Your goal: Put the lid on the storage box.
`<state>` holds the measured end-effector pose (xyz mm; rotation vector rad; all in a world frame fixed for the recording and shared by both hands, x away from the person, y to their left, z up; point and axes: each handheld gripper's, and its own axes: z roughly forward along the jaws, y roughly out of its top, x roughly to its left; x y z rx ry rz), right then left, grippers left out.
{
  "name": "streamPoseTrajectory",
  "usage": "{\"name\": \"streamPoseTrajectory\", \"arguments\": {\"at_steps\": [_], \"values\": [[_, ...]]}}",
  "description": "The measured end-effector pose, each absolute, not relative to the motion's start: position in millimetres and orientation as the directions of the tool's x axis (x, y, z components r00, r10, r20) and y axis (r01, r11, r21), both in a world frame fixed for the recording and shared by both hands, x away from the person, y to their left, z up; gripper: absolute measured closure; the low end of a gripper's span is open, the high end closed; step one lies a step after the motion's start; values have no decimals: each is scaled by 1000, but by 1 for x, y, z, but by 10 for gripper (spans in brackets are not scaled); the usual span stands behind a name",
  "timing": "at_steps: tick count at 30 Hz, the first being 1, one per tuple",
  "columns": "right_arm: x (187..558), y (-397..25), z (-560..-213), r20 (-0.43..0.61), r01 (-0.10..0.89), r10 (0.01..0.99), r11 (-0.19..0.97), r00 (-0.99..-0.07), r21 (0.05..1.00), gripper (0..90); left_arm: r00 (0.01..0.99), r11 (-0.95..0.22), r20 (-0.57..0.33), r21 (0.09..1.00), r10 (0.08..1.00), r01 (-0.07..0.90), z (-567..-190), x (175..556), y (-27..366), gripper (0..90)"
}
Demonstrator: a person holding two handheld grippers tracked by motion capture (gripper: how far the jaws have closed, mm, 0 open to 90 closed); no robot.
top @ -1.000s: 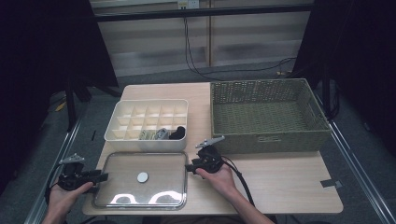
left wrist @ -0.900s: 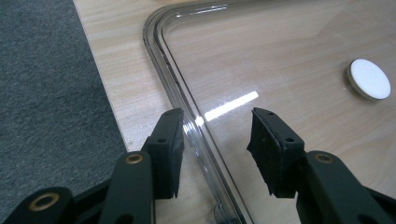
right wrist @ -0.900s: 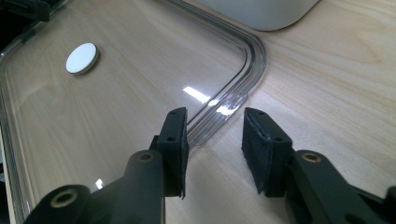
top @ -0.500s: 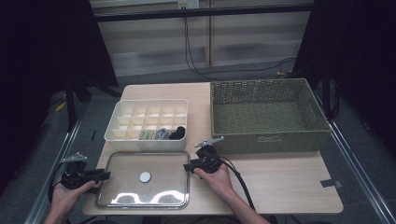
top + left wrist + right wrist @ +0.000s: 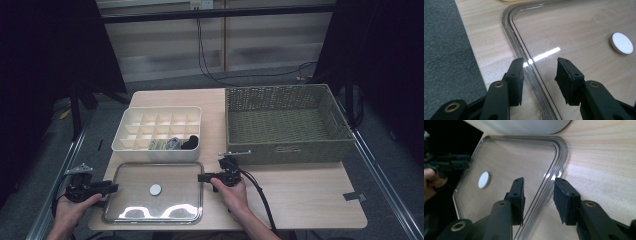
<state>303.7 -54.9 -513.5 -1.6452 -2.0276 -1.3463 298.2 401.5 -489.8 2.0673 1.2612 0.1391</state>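
- High view — clear lid (image 5: 150,210) lies flat on the bench (image 5: 300,200), at its near left, just in front of the white divider box (image 5: 157,127); a white round knob (image 5: 155,189) sits at the lid's middle. Woven basket (image 5: 285,125) stands on the right half of the bench. Left tool (image 5: 111,188) is at the lid's left edge, right tool (image 5: 201,177) at its right edge; both hands come in low from the near side, forearms roughly level with the bench top.
- Left gripper view — left tool (image 5: 539,75) open, jaws straddling the lid's raised rim (image 5: 524,55), one jaw outside over bare wood, one inside over the clear panel. Neither pad looks to be pressing yet. Judgement: close squarely on the rim, not on the slope beside it, so the smooth plastic does not slip.
- Right gripper view — right tool (image 5: 539,195) open likewise, jaws either side of the right rim (image 5: 554,170), near a small tab. The other hand (image 5: 432,180) is seen across the lid. Judgement: grip both sides at matching points, then lift together and level — an uneven pull would tilt or twist the lid.
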Motion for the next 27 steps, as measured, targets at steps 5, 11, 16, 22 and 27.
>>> {"name": "streamPoseTrajectory", "arguments": {"at_steps": [5,11,16,22,27], "values": [[301,-58,-518,708,878,648,-123,-282,462,650,527,-294,-248,606,813,739,-489,299,401,571],[301,-62,-525,779,894,594,-215,-200,394,684,533,-311,-243,593,810,743,-488,300,401,557],[302,-62,-528,810,903,560,-239,-172,357,688,525,-299,-252,593,813,748,-488,300,403,555],[301,-61,-532,847,916,511,-256,-145,310,704,542,-316,-260,585,799,747,-487,302,403,555],[302,-52,-526,782,909,575,-152,-239,389,712,526,-293,-260,597,810,747,-488,301,402,553]]}}
